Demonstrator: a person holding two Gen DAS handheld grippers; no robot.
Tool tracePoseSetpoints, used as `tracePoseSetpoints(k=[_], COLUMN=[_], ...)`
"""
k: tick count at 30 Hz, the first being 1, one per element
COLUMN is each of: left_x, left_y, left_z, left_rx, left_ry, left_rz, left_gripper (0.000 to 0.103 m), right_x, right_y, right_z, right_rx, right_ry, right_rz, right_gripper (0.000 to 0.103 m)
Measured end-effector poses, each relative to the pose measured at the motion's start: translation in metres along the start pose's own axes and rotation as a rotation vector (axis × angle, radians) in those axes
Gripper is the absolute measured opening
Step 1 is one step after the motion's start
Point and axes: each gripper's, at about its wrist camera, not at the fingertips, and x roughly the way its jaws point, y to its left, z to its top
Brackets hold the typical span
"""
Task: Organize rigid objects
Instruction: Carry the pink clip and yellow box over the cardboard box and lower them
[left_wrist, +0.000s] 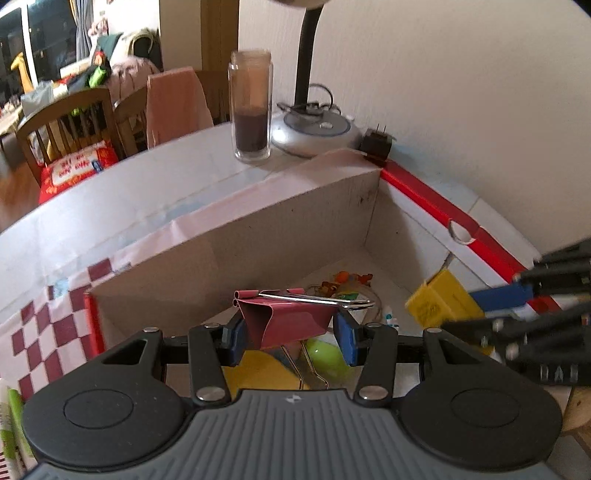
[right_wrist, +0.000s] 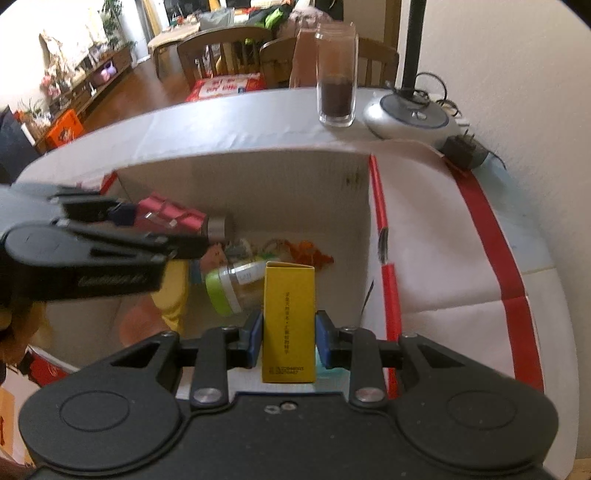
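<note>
Gripping a dark red binder clip (left_wrist: 286, 319) between its blue pads, the left claw (left_wrist: 291, 334) sits low in the centre of the left wrist view, held over an open cardboard box (left_wrist: 295, 221). The clip's silver wire handles (left_wrist: 317, 298) lie across its top. Below it, on the box floor, lie a yellow item (left_wrist: 258, 369) and a jar with a green lid (left_wrist: 327, 354). At the right edge of that frame the right claw (left_wrist: 491, 299) enters, blurred, carrying a yellow carton (left_wrist: 441, 299). In the right wrist view, that carton (right_wrist: 289, 325) stands upright at lower centre, clamped between the right claw's (right_wrist: 289, 341) pads above the box interior. Upper centre, on the white counter (right_wrist: 221, 125) behind the box, stands a tall glass jar (right_wrist: 337, 74) of dark powder, with a lamp base (right_wrist: 410, 112) to its right.
</note>
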Motion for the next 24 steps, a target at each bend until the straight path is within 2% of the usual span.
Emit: tracePoseSetpoints(k=[12, 24], left_x=[0.031, 0.043], left_y=[0.000, 0.007], left_z=[0.003, 0.006], left_rx=[-0.016, -0.069], left_ry=[0.089, 0.149], left_rz=[0.007, -0.026], left_gripper=[0.047, 0.048], right_x=[0.022, 0.035], right_y=[0.008, 0.014], right_z=[-0.005, -0.006], right_rx=[-0.028, -0.042], right_ry=[0.054, 0.071], right_rz=[0.021, 0.033], right_gripper=[0.028, 0.028])
